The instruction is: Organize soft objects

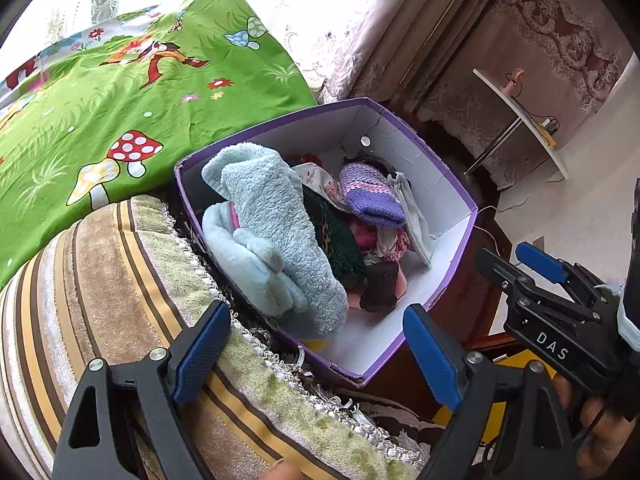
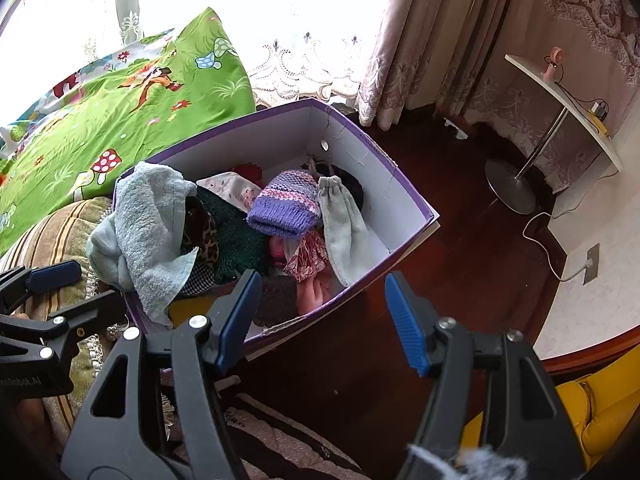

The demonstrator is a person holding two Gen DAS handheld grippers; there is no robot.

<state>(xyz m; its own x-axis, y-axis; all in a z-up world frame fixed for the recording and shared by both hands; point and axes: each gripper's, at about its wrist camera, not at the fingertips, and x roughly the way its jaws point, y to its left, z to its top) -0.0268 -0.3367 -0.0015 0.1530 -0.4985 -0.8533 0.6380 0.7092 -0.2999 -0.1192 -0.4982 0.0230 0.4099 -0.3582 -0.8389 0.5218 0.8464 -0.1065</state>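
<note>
A purple cardboard box (image 1: 448, 204) with a white inside stands on the dark wood floor and holds several soft things. In it lie a fluffy light-blue towel (image 1: 276, 220), a purple-and-pink knitted hat (image 1: 370, 192), a dark green knit (image 1: 340, 236) and a pale grey sock (image 1: 416, 216). The box (image 2: 404, 192), towel (image 2: 148, 216) and hat (image 2: 286, 204) also show in the right wrist view. My left gripper (image 1: 316, 352) is open and empty above the box's near edge. My right gripper (image 2: 320, 320) is open and empty over the box's near corner.
A striped beige cushion with a fringe (image 1: 120, 280) lies left of the box. A green mushroom-print bedsheet (image 1: 120, 112) lies behind it. A white side table on a metal stand (image 2: 560, 112) stands at the right, by the curtains. A yellow object (image 2: 592, 412) sits at the bottom right.
</note>
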